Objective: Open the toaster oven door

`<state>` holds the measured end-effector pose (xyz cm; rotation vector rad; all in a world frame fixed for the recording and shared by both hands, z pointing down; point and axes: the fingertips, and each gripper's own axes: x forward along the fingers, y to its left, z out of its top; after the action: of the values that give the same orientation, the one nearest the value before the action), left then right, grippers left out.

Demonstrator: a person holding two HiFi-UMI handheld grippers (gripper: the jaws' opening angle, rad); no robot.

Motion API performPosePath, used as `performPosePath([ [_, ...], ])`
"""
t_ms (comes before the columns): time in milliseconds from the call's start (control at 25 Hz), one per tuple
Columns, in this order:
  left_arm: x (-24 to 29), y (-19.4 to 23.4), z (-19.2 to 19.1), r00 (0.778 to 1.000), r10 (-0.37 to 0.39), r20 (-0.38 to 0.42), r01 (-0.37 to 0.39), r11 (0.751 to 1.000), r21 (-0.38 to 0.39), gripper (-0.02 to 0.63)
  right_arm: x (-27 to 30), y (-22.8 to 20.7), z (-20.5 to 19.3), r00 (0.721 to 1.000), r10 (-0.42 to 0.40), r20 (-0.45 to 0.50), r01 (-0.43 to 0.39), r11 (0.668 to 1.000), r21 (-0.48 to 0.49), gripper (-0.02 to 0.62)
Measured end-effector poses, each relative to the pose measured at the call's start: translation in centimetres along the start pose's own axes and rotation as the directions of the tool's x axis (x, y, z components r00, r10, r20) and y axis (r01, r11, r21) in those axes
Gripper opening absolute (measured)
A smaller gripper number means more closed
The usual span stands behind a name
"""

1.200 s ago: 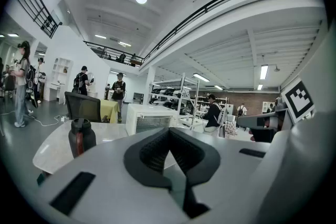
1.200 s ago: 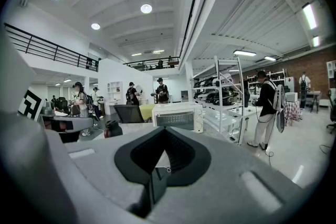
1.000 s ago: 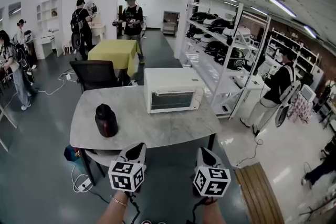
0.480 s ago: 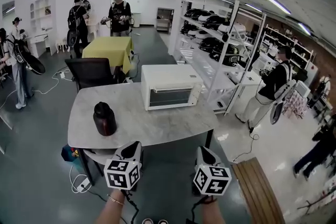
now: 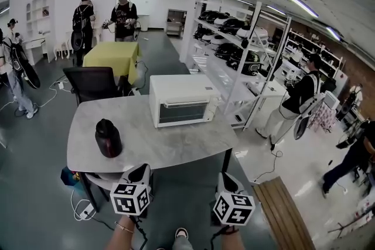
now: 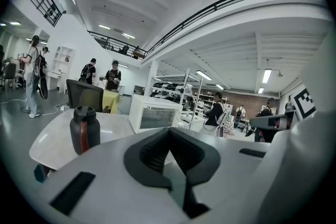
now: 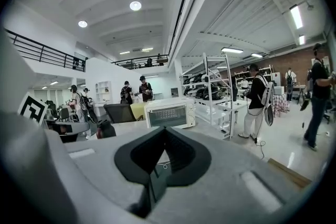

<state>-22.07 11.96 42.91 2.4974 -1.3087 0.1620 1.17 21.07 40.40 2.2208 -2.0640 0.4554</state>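
At frame centre: toaster oven door (image 5: 179, 115) — likely stiff, hinged; grasp its top handle (image 5: 181, 104). Closed, empty: left tongs (image 5: 138, 173), right tongs (image 5: 227, 182).

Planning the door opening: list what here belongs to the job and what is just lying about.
Job: toaster oven, its door, left hand-held gripper, right hand-held gripper.
Lying about: dark jug, black chair, yellow-covered table.
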Motion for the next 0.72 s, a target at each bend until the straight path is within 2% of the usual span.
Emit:
performPosePath([
  [280,5.0,-0.5,0.9,1.0,0.001,-0.016,0.0,1.0,0.016,0.005,4.4,-2.7,1.4,1.0,0.009,-0.006,-0.009,1.0,0.007,0.005],
  [720,14.4,0.7,4.5,0.997,0.08,0.014,-0.08,0.997,0.008,0.005,14.6,-7.3,5.6,0.997,0.076,-0.005,-0.076,0.997,-0.015,0.005],
])
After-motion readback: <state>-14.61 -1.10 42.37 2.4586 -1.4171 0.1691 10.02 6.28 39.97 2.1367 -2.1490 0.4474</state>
